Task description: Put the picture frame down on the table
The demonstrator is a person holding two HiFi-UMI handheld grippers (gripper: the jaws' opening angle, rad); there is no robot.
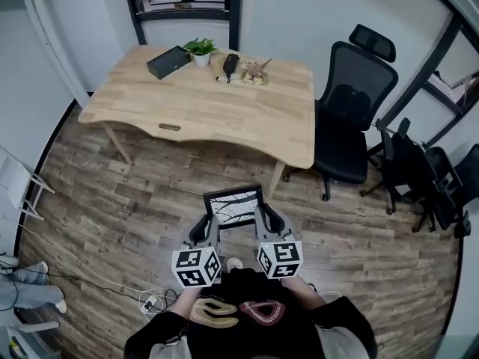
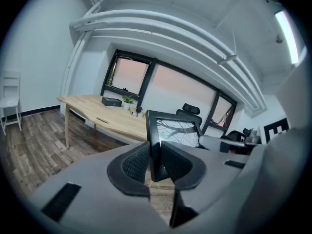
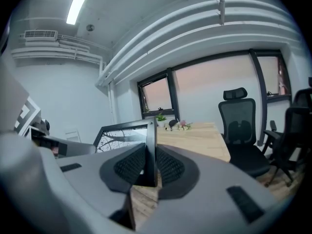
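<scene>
Here the picture frame (image 1: 233, 207) is being carried, held over the floor (image 1: 135, 182) short of the table (image 1: 217, 107), left gripper (image 1: 205, 227) clamped on its left edge, right gripper (image 1: 264, 221) on its right. Next it likely needs bringing forward and lowering onto bare wood

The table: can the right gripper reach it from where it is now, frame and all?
Probably not yet. The right gripper, shut on the picture frame, hangs over floor short of the table. Nothing blocks the way; the near edge is free.
</scene>
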